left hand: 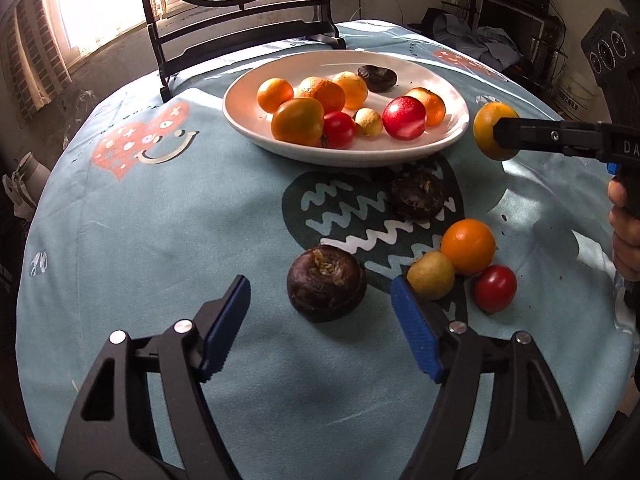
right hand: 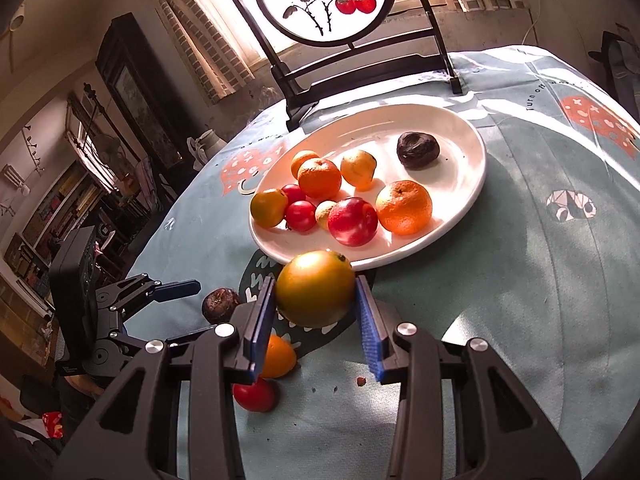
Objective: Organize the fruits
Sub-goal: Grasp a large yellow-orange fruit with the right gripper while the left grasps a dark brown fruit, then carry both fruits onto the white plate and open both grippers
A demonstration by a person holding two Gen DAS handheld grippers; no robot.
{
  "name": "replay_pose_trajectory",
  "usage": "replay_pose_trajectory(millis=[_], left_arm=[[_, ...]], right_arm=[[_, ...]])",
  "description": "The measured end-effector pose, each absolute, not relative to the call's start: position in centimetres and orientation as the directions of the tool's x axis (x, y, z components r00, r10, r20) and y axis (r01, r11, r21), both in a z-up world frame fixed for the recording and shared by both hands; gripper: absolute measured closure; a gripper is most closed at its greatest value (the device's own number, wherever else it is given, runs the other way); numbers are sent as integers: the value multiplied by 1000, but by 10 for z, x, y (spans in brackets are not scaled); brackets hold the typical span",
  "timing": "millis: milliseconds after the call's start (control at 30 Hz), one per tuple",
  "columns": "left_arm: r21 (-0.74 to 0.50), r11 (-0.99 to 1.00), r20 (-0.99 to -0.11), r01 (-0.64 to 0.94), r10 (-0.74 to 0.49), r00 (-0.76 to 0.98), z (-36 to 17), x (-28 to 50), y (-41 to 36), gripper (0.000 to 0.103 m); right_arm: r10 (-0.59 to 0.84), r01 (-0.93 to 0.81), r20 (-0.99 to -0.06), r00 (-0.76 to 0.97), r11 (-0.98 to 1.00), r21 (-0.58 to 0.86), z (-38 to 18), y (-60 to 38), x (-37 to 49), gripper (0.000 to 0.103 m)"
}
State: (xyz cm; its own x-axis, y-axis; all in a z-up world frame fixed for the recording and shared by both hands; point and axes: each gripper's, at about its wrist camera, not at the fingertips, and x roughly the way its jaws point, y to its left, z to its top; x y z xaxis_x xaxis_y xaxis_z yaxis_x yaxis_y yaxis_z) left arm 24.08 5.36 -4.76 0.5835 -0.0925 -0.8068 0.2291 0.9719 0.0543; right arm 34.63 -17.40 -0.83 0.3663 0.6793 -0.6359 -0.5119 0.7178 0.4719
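A white plate (left hand: 448,136) holds several fruits: oranges, red ones, small yellow ones and a dark one. It also shows in the right wrist view (right hand: 464,184). My right gripper (right hand: 316,300) is shut on a yellow-green orange fruit (right hand: 316,288) and holds it above the cloth just short of the plate's near rim; the held fruit also shows in the left wrist view (left hand: 486,130). My left gripper (left hand: 320,304) is open, its jaws either side of a dark brown fruit (left hand: 326,282) on the cloth, not touching it.
More loose fruit lies on the blue tablecloth (left hand: 160,260): a second dark fruit (left hand: 418,194), an orange one (left hand: 468,246), a small yellow one (left hand: 430,276) and a red one (left hand: 495,288). A black framed round screen (right hand: 324,0) stands behind the plate.
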Motion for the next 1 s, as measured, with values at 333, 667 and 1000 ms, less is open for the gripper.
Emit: replay_pose_trajectory(millis=[333, 667, 1000], left_arm=[[40, 969, -819, 243, -108, 564, -57, 247, 51, 55], [60, 967, -803, 247, -100, 587, -50, 241, 46, 59], [-53, 974, -633, 222, -204, 747, 11, 252, 32, 59]], right_arm=[[681, -512, -632, 370, 717, 473, -7, -174, 345, 63], [691, -536, -621, 369, 704, 466, -5, -171, 341, 63], [670, -542, -480, 566, 742, 396, 23, -180, 341, 63]])
